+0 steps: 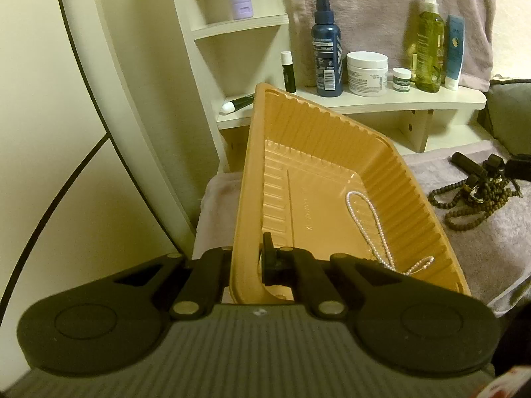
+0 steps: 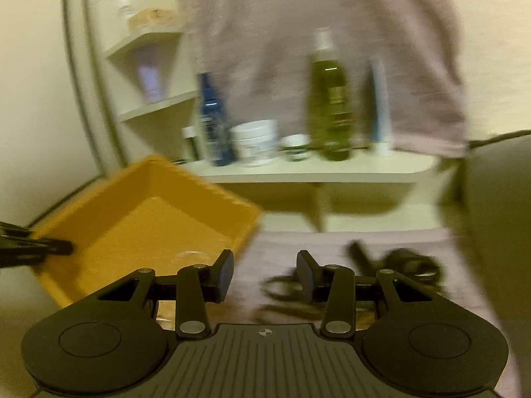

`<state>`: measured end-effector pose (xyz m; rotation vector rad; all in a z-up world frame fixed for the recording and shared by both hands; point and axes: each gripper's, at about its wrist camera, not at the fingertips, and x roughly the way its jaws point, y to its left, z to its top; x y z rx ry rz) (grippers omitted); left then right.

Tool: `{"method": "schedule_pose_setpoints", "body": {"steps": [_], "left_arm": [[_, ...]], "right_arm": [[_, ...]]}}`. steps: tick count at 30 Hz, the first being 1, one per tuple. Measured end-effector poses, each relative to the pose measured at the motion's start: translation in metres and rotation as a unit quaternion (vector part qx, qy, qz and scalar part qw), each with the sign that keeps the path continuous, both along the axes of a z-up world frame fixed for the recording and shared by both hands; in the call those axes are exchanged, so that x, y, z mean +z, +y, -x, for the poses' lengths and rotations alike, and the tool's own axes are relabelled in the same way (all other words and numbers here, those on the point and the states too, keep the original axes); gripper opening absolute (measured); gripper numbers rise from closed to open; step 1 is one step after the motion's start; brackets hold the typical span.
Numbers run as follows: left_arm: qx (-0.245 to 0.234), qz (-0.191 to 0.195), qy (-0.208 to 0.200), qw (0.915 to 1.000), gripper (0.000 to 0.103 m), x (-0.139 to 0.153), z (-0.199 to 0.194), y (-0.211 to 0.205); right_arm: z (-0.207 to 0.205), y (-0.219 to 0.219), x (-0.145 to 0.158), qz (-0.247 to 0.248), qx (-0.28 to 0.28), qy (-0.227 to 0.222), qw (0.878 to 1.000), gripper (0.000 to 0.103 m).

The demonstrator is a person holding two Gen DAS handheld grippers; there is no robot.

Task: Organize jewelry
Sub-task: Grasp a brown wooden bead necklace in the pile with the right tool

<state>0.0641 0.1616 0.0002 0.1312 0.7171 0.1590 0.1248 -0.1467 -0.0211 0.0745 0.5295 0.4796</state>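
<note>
An orange plastic tray [image 1: 298, 126] with ribbed walls is tilted up on the grey towel, and my left gripper [image 1: 247, 262] is shut on its near rim. A white pearl necklace [image 1: 368, 219] lies looped inside the tray. To the tray's right a pile of dark beaded jewelry [image 1: 478, 192] lies on the towel. The right wrist view is blurred: my right gripper [image 2: 264, 272] is open with nothing between its fingers, above the towel between the orange tray [image 2: 99, 232] and the dark beaded jewelry [image 2: 405, 265].
A cream shelf [image 1: 398, 101] behind the tray carries a blue spray bottle [image 1: 327, 46], a white cream jar [image 1: 366, 73], a green bottle [image 1: 429, 43] and small tubes. A grey towel [image 1: 481, 242] covers the surface. A grey cushion [image 1: 511, 112] sits at the far right.
</note>
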Motion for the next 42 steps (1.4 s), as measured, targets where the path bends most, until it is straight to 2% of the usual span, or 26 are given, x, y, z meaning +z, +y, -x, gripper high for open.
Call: {"method": "schedule_pose_setpoints", "body": {"steps": [8, 18, 26, 31, 37, 42], "left_arm": [[-0.001, -0.002, 0.001, 1.0000, 0.003, 0.000, 0.000, -0.001], [-0.001, -0.002, 0.001, 1.0000, 0.003, 0.001, 0.000, -0.001], [-0.001, -0.002, 0.001, 1.0000, 0.003, 0.001, 0.000, -0.001], [-0.001, -0.003, 0.002, 1.0000, 0.003, 0.000, 0.000, -0.001], [-0.002, -0.002, 0.002, 1.0000, 0.003, 0.000, 0.000, 0.000], [-0.001, -0.002, 0.002, 1.0000, 0.003, 0.000, 0.000, 0.000]], "right_arm": [[-0.005, -0.051, -0.020, 0.034, -0.071, 0.011, 0.997, 0.043], [-0.015, -0.074, -0.049, 0.078, -0.098, 0.037, 0.991, 0.043], [-0.031, -0.071, -0.067, 0.110, -0.085, 0.048, 0.989, 0.043], [-0.034, -0.067, -0.061, 0.084, -0.054, 0.047, 0.994, 0.042], [-0.041, -0.048, -0.067, 0.103, -0.012, 0.054, 0.993, 0.042], [-0.048, -0.051, -0.075, 0.090, 0.003, 0.062, 0.994, 0.042]]}}
